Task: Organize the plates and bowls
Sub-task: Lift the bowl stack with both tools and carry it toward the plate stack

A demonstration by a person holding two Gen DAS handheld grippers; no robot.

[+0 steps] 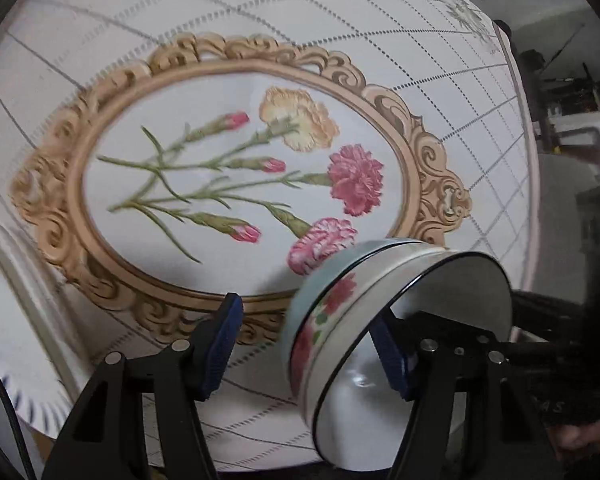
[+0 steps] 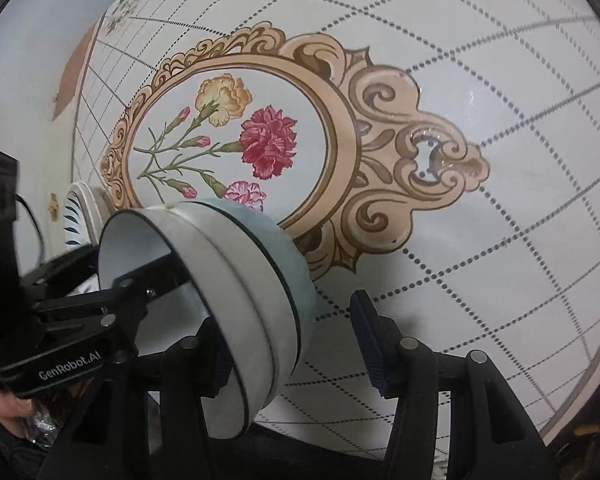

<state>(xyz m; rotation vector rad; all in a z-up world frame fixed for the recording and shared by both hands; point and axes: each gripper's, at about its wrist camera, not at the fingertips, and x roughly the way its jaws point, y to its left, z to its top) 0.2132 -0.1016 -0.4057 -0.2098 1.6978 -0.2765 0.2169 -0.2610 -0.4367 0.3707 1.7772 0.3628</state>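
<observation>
A stack of bowls (image 1: pixel 340 320), white and pale blue with red flowers, is tilted on its side above the flowered table (image 1: pixel 228 168). My left gripper (image 1: pixel 304 350) is open around its rim: the right finger (image 1: pixel 392 360) is inside the bowl, the left finger (image 1: pixel 216 352) outside and apart from it. In the right wrist view the bowl stack (image 2: pixel 240 296) sits at lower left with the left gripper reaching into it. My right gripper (image 2: pixel 292 348) is open; its left finger is behind the bowls, its right finger (image 2: pixel 372 344) stands free.
A white plate with blue rim dashes (image 1: pixel 16 340) lies at the table's left edge, also in the right wrist view (image 2: pixel 78 216). The round table (image 2: pixel 500 160) carries a printed carnation medallion. Dark clutter lies beyond the right edge (image 1: pixel 572 120).
</observation>
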